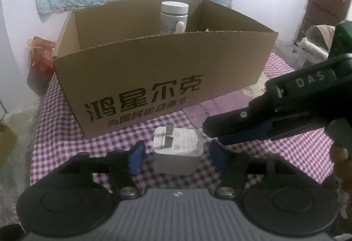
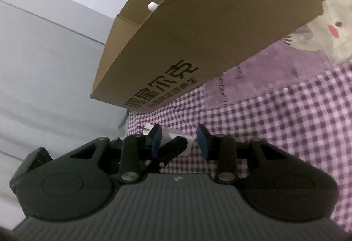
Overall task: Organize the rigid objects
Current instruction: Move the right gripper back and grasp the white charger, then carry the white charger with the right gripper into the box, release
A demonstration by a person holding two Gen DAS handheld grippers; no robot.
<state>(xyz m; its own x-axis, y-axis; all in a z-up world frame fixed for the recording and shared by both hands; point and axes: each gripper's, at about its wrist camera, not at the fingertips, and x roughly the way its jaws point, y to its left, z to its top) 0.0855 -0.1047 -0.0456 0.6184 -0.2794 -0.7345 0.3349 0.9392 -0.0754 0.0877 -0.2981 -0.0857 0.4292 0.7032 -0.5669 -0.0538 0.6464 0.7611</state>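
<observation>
The cardboard box [image 1: 140, 78] stands open on the desk [image 1: 66, 131], which is covered with a purple checked cloth. Inside the box, a white bottle [image 1: 174, 17] with a white cap already stands upright near the far wall, and a small white rounded thing [image 1: 180, 26] shows just in front of it. So a part of the organizing looks done: at least these two things are in the box.

What is left, as far as the views show, is the white charger plug [image 1: 177, 153]. It stands on the cloth just in front of the box, with its two metal prongs pointing up. It is not yet in the box.

The left tool [image 1: 176, 153] is around this plug: one blue pad [image 1: 135, 158] is on each side, but both pads stand apart from the plug, with a gap visible on the two sides. The jaws are open and nothing is clamped. In my judgement the plug rests on the desk by itself at this moment, and it must be gripped and lifted over the near wall of the box.

The right tool [image 1: 216, 137] comes in from the right side and its tips are just beside the plug. In the right wrist view its fingers [image 2: 157, 140] are apart, with only the checked cloth between them. It holds nothing.

I cannot tell whether other things wait outside the views, so the plug may be the last thing or not.
</observation>
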